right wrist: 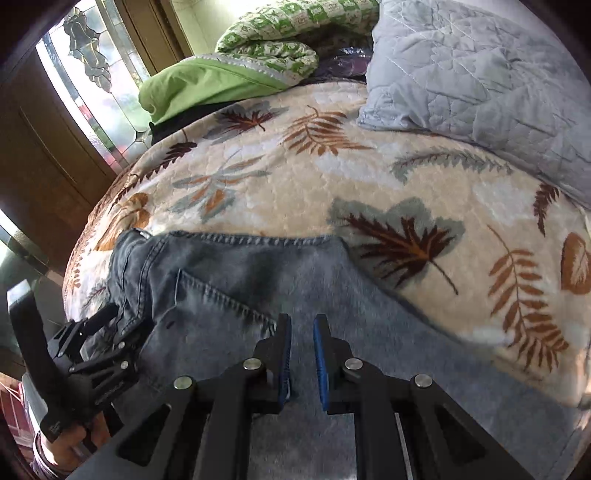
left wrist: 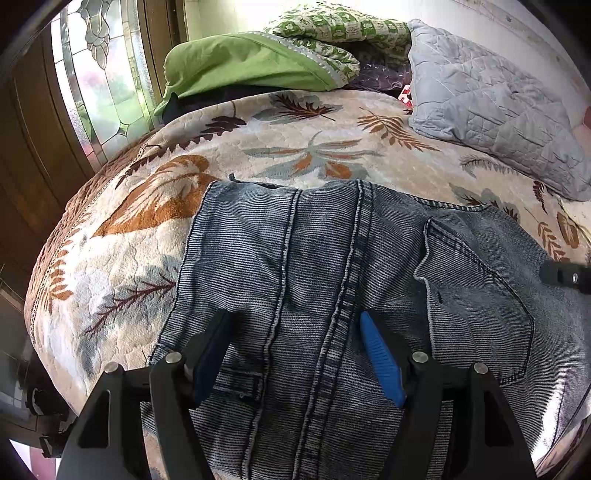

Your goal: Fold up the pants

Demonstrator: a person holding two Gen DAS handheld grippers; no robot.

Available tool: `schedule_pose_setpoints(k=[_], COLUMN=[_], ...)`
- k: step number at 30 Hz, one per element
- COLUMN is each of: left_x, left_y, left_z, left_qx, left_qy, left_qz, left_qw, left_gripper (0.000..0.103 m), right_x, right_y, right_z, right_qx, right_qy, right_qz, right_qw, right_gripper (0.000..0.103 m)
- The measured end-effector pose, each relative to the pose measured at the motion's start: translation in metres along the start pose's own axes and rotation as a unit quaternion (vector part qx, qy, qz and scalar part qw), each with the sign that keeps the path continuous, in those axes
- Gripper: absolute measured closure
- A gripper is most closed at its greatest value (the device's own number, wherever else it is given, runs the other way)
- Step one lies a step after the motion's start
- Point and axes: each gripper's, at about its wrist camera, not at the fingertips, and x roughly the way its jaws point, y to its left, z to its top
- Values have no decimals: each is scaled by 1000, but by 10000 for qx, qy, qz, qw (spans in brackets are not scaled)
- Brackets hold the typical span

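Jeans [left wrist: 332,280], blue-grey washed denim, lying flat on a bed near its front edge, seat side up with a back pocket [left wrist: 476,295] and the centre seam showing; in the right wrist view the cloth is smeared by blur and its lower part runs out of frame.

Left gripper [left wrist: 295,325]: tongs spread wide, tips resting on or just over the denim on either side of the centre seam, nothing pinched between them. Seen also from the right wrist view [right wrist: 107,321], at the waistband end of the jeans, with part of a hand [right wrist: 70,443] on its handle at the frame corner.

Right gripper [right wrist: 301,325]: blue-padded tongs drawn nearly together over the denim beside the pocket; whether any cloth is nipped between them cannot be told.

Bedspread [left wrist: 295,147]: cream plush, printed with rust, grey and maroon leaves, covering the bed under the jeans.

Quilted pillow [left wrist: 487,107]: pale grey, at the far right of the bed, partly cut off.

Green bedding [left wrist: 251,62]: plain green cloth and a green-and-white patterned quilt [left wrist: 332,26] heaped at the far side; dark items beneath are hard to make out.

Leaded glass window [left wrist: 99,66] and brown wood panelling at far left.
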Motion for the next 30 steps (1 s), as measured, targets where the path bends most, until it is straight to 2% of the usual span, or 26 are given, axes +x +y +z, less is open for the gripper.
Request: schedule_pose_setpoints(k=[3,5,8,10,11,12,15,16,18,21,23,26,28,30], left_x=[-1,-7,-32,-46,-49,-46,-16,-15,-23,-46,-58,-69,-71,-70], left_y=[-2,-3,-1,2,4,3,-6,-7,-7,-15,-30,-64,-91,-119], left_z=[0,0,1,1,0,-2,-11,-12,-7,1,3,5,3,-2], left_qx=[35,94,216,260,271,351,808,782,629,483,507,658,803,1003], left_qy=[-29,-110,-614,-856,-868,-793,-22,-35,-95,-463,-591,-685,-646,-530], left_qz=[74,152,282,372,385,395,577,590,602,488,248,-203,-489,-761], left_qw=[10000,9998,9975,9953,9951,9954,9951,9952,9962,9966,9967,9953,9935,9906], left_gripper=[30,30,30,25,23,20,20,20,20,20,20,20,20,20], right_x=[30,25,-8,-31,-41,-49,-66,-69,-80,-112,-133,-146,-147,-146], right_y=[-14,-20,-17,-17,-20,-27,-65,-84,-129,-181,-206,-229,-244,-260], right_z=[-27,-35,-45,-62,-72,-82,-107,-118,-144,-195,-236,-288,-310,-322], right_qx=[255,491,703,739,775,857,1425,1760,2679,3838,4462,5193,5507,5693], right_qy=[634,399,-39,-294,-414,-482,-521,-478,-465,-991,-1402,-1602,-1661,-1696], right_qz=[-201,-124,1,136,149,130,102,181,364,781,938,1002,1004,991], right_qw=[9975,9979,9975,9967,9960,9951,9884,9831,9616,9147,8789,8334,8118,7983], right_gripper=[78,78,77,68,55,39,38,38,38,38,38,38,38,38])
